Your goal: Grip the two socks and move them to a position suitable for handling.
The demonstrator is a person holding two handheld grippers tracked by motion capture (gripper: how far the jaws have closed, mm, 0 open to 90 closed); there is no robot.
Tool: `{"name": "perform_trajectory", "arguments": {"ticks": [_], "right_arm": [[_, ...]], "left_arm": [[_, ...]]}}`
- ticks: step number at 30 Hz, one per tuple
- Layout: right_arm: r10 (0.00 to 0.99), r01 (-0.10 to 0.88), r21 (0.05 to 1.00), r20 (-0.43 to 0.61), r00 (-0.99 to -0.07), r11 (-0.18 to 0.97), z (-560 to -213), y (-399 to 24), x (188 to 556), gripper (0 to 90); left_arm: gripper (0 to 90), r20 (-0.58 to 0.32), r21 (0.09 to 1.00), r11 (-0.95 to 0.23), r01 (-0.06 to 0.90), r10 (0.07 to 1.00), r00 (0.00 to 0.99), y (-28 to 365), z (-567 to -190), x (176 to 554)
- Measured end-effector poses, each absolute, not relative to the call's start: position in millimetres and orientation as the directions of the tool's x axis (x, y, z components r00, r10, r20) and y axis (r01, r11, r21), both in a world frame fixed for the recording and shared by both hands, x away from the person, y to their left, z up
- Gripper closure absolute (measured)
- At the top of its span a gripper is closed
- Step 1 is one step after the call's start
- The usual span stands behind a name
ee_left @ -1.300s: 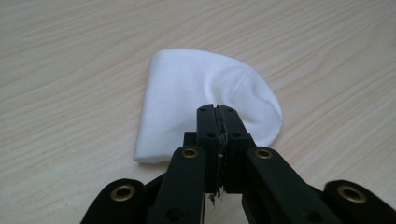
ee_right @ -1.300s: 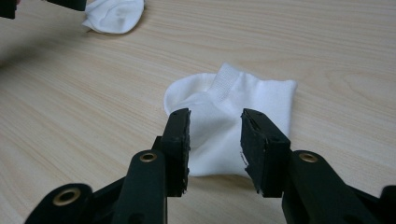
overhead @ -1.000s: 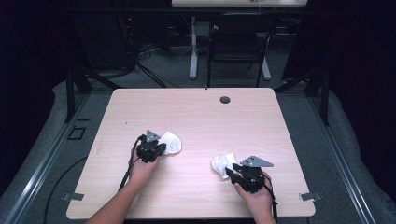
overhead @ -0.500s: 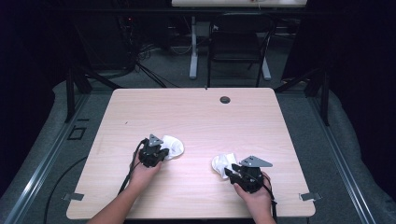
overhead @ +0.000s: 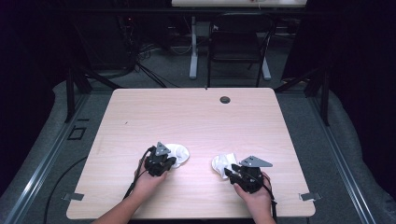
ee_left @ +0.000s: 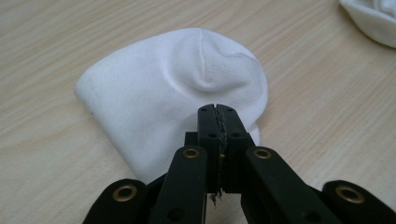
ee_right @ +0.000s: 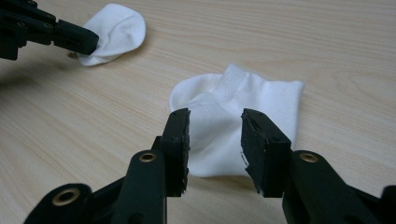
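The left gripper point(ee_left: 218, 112) has its jaws pinched tight on the near edge of a white sock point(ee_left: 177, 93) lying flat on the table point(overhead: 196, 112). The right gripper point(ee_right: 215, 128) stands with jaws apart just over a second white sock point(ee_right: 243, 116), lying near the first, both toward the table's near edge.

My left hand-held gripper point(overhead: 169, 162) points toward 2 o'clock, jaws pressed fully together; my right hand-held gripper point(overhead: 228, 171) points toward 10 o'clock, jaws parted. Both my forearms enter from 6 o'clock, each hand wrapped around its tool.
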State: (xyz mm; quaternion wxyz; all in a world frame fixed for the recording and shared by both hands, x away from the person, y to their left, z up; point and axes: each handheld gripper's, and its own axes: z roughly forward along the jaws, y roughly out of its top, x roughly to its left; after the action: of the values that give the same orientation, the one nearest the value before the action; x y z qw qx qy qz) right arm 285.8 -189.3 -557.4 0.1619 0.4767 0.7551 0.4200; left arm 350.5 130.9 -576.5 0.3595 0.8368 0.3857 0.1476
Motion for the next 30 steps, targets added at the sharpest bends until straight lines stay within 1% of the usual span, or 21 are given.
{"name": "perform_trajectory", "arguments": {"ticks": [4,12,17,30], "right_arm": [[0.856,0.584,0.788,0.154,-0.493,0.195,-557.6,-189.1,285.8,62.3],[0.856,0.584,0.787,0.151,-0.495,0.199,-557.9,-187.5,285.6,62.3],[0.854,0.582,0.788,0.149,-0.498,0.202,-557.8,-186.6,285.5,62.3],[0.850,0.577,0.789,0.144,-0.507,0.210,-556.5,-184.1,283.4,62.3]], "left_arm": [[89.5,-0.021,0.717,-0.456,0.526,0.741,0.671,125.9,-576.8,343.0],[89.5,-0.048,0.723,-0.449,0.525,0.725,0.687,116.0,-577.8,327.7],[89.5,-0.085,0.722,-0.434,0.539,0.717,0.692,109.9,-578.2,315.4],[89.4,-0.097,0.728,-0.439,0.527,0.694,0.713,92.5,-579.2,290.0]]}}
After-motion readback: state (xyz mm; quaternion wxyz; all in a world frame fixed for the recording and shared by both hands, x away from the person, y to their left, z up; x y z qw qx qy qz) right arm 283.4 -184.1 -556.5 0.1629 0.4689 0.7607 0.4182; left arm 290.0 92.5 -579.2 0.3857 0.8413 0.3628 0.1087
